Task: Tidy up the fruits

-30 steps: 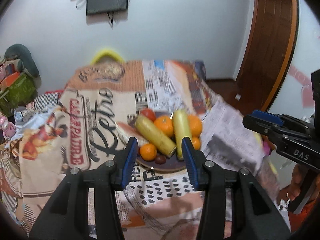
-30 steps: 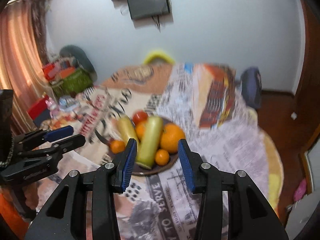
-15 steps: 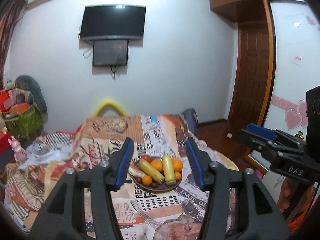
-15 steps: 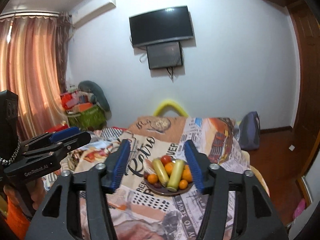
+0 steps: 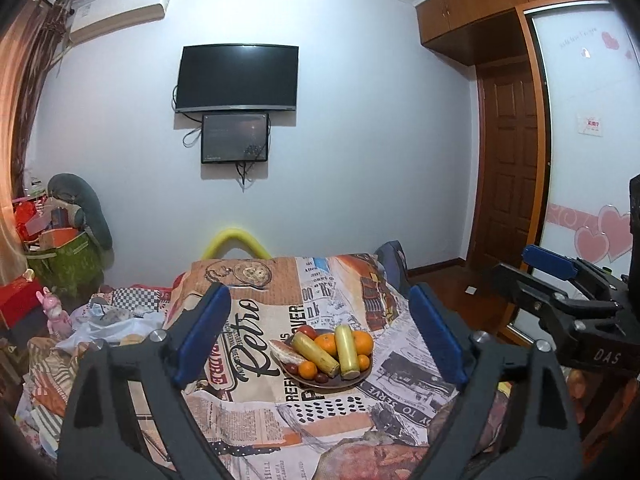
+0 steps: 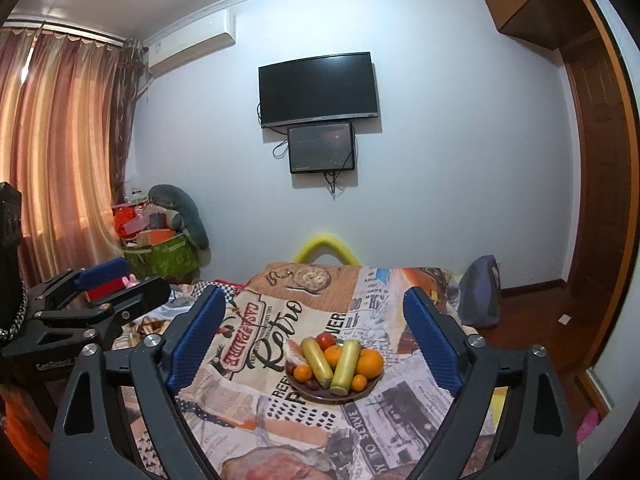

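Note:
A dark plate (image 5: 362, 378) of fruit sits on a table covered with a printed newspaper-style cloth (image 5: 248, 360). On it lie two long yellow-green fruits (image 5: 314, 353), several oranges (image 5: 362, 342), a red tomato (image 5: 307, 331) and small dark fruits. The plate also shows in the right wrist view (image 6: 370, 387). My left gripper (image 5: 318, 336) is open and empty, held well back from the plate. My right gripper (image 6: 314, 338) is open and empty, also well back. Each gripper shows at the edge of the other's view.
A television (image 5: 238, 78) and a smaller screen hang on the far wall. A green box with clutter (image 5: 60, 258) stands at the left, with curtains (image 6: 52, 160) beside it. A wooden door (image 5: 508, 168) is at the right. A bag (image 6: 480, 296) stands by the table's far right.
Both grippers have pulled back and up from the plate, which now looks much smaller and farther off. Both pairs of jaws have opened wider. The fruit on the plate has not moved.

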Demonstrator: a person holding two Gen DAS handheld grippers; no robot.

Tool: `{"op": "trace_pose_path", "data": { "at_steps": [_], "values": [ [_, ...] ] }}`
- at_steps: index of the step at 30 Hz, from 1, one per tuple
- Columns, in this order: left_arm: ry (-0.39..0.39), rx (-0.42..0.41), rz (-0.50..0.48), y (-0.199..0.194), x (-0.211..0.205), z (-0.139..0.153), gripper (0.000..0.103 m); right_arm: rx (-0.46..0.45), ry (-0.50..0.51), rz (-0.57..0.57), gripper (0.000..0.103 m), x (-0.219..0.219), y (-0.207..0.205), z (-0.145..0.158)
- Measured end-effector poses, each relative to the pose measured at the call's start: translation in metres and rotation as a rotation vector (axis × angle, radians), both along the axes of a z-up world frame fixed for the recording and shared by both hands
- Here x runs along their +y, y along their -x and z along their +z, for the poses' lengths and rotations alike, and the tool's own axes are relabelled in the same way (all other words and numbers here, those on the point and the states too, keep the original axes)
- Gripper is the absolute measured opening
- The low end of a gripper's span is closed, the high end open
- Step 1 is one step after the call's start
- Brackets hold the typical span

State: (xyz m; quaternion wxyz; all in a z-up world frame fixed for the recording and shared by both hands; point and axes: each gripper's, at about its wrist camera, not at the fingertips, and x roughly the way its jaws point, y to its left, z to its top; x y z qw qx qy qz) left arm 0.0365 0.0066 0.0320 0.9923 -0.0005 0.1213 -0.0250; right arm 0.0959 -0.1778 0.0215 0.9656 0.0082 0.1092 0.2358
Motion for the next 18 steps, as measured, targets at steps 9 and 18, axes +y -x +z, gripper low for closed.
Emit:
{"op": "trace_pose_path", "data": {
  "at_steps": [9,18],
  "values": [
    [0.006,-0.004,0.008,0.0085,0.0011,-0.0044,0.103,0.001,-0.007,-0.025,0.103,-0.0016,0.0046,-0.0021],
    [-0.001,0.003,0.003,0.0086,-0.0002,-0.0064,0.103,0.005,-0.022,-0.029,0.103,-0.0058,0.0090,-0.0033]
  ]
}}
